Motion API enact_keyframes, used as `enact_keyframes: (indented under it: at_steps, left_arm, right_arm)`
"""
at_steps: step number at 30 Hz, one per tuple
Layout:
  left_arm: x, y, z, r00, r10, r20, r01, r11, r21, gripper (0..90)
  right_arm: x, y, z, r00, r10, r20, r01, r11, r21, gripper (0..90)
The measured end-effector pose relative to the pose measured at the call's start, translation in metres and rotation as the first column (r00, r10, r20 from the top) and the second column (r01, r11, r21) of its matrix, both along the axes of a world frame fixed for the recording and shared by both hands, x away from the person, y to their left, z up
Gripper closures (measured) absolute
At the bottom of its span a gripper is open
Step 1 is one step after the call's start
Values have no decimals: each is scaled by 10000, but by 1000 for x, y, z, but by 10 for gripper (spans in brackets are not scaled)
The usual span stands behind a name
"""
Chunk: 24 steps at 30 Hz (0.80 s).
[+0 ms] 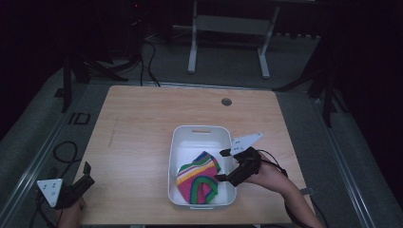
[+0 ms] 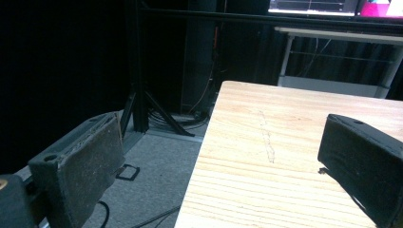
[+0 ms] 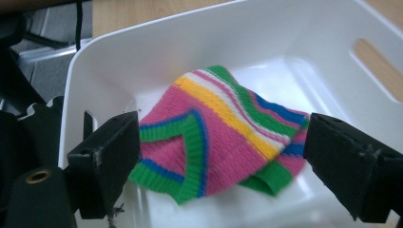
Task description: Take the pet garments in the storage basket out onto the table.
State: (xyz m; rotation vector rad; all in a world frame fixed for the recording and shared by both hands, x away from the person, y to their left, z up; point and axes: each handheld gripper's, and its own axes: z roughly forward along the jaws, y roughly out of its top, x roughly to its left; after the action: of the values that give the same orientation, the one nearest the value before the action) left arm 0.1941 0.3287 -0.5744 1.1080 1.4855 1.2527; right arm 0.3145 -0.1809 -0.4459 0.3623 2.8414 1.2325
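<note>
A knitted cloth (image 1: 198, 176) lies folded in the near half of a white plastic bin (image 1: 177, 142), toward six o'clock inside it. The cloth is soft and ribbed, striped in pink, green, yellow, white and blue, with a thick green hem edged in blue that curves across its front. In the right gripper view the cloth (image 3: 223, 137) shows its coarse stitches clearly and sits bunched, one corner turned under, against the smooth, glossy floor of the bin (image 3: 266, 42). The bin is rectangular with rounded corners and a slot handle cut in its far wall at twelve o'clock.

The right gripper (image 1: 223, 165) hangs over the bin's rim at three o'clock of the cloth, its black jaws spread wide, one above the far edge of the cloth and one above the near edge, gripping nothing. In its own view the right gripper (image 3: 221, 161) frames the cloth between two blocky, matte pads, scuffed at the edges; whether they touch the fabric cannot be told.

The left gripper (image 1: 86, 175) rests at the table's near left corner, at about eight o'clock from the bin and well apart from it. Its jaws stand wide and empty in its own view (image 2: 218, 161), with flat, dusty, rubbery faces.

The table (image 1: 138, 123) is pale wood-grain laminate with a small round grey cap (image 1: 226, 101) near its far edge.
</note>
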Motion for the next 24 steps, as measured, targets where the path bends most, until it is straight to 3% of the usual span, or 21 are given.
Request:
enact_keyframes:
  at_steps: [8, 15, 18, 19, 24]
  left_arm:
    - [0, 0, 0, 10000, -8, -22, 8, 10000, -7, 18]
    - [0, 0, 0, 10000, -37, -35, 37, 10000, -4, 18]
    - [0, 0, 0, 10000, -60, -4, 60, 10000, 12, 19]
    - [0, 0, 0, 10000, -75, -3, 75, 10000, 17, 18]
    - [0, 1, 0, 9999, -131, 12, 131, 9999, -43, 19]
  right_arm:
    - [2, 42, -9, 9968, 783, -177, -794, 9938, -774, 135]
    - [6, 79, -22, 9914, 1252, -380, -1300, 9761, -1741, 134]
    - [7, 84, -24, 9913, 1265, -353, -1309, 9724, -1931, 134]
    - [9, 95, -30, 9922, 1233, -195, -1244, 9623, -2419, 136]
    - [13, 111, -46, 9951, 965, -203, -972, 9258, -3653, 128]
